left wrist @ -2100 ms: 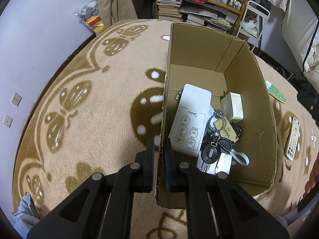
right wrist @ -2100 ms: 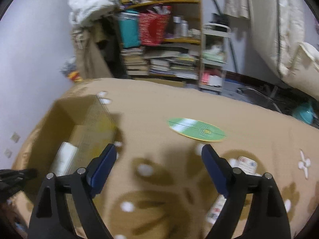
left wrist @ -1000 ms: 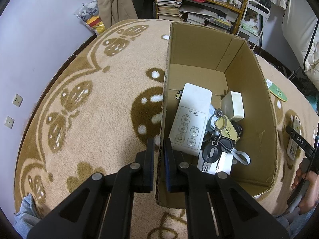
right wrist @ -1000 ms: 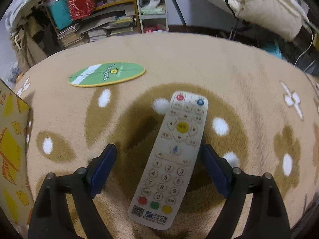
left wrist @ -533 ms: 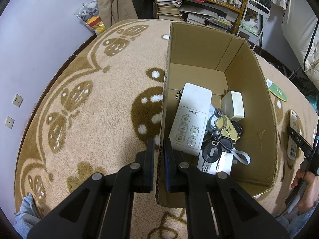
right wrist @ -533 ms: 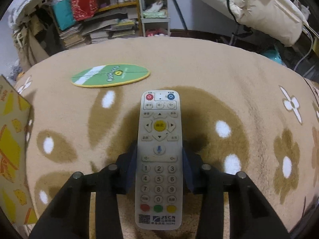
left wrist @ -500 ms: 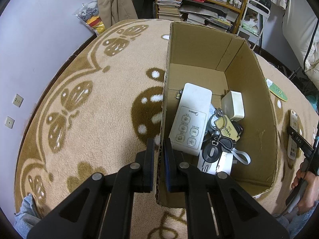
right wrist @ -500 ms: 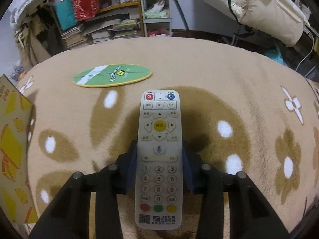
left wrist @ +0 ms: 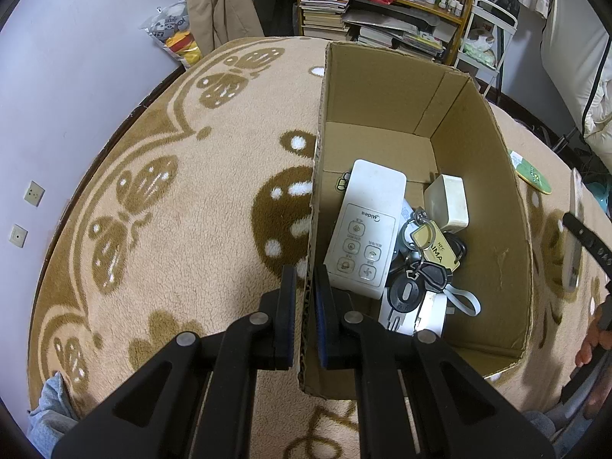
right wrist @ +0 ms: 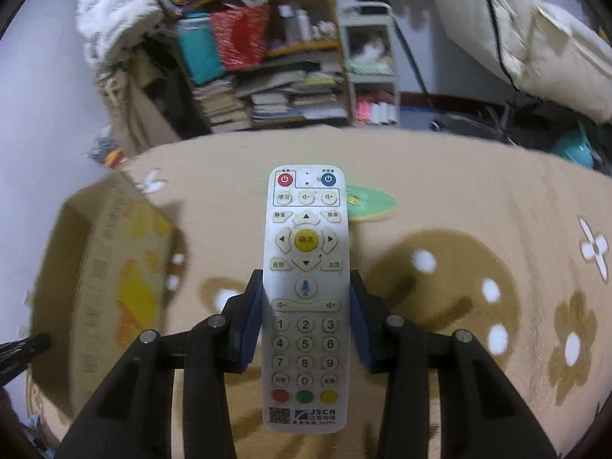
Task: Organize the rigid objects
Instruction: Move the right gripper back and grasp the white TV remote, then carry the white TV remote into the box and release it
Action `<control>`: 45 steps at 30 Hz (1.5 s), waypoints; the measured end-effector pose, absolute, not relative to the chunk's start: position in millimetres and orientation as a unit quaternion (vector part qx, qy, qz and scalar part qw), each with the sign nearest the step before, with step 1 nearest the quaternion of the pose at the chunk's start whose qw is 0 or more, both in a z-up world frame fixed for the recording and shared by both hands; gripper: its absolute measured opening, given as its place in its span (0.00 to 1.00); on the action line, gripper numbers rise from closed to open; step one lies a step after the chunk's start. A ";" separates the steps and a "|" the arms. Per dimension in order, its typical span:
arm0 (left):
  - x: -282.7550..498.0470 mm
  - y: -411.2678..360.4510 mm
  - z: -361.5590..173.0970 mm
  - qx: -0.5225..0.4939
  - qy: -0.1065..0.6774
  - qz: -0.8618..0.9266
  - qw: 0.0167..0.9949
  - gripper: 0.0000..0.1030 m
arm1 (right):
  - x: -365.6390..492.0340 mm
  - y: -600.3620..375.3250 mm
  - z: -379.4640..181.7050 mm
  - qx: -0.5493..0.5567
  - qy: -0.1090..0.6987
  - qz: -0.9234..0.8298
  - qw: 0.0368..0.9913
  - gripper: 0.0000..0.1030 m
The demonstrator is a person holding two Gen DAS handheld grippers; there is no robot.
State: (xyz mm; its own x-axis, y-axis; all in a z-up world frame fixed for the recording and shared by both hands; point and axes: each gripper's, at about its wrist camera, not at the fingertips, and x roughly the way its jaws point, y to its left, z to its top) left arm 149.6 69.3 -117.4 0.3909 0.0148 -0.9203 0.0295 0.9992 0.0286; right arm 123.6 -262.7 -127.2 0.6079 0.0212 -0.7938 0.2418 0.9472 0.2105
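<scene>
A tan carpet (left wrist: 199, 229) with brown butterfly patterns covers the floor, cluttered bookshelves (right wrist: 267, 76) behind. The left tongs (left wrist: 304, 298) are clenched on the near left wall of the cardboard box (left wrist: 382, 88), which holds a white controller (left wrist: 365, 229), keys (left wrist: 424, 264) and a small white block (left wrist: 447, 202). The right tongs (right wrist: 306, 317) grip a white remote (right wrist: 306, 290) by its long sides (buttons up), held above the carpet right of the box.
</scene>
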 end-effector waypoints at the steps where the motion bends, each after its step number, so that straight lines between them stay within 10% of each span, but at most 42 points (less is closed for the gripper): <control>1: 149.6 69.6 -117.4 0.020 0.552 -0.004 0.834 0.09 | 124.6 -255.9 -120.9 0.149 0.434 -0.052 0.887 0.43; 45: 149.2 67.1 -117.1 0.020 0.554 -0.007 0.832 0.09 | 144.8 -97.0 -102.2 0.109 0.446 0.149 0.876 0.43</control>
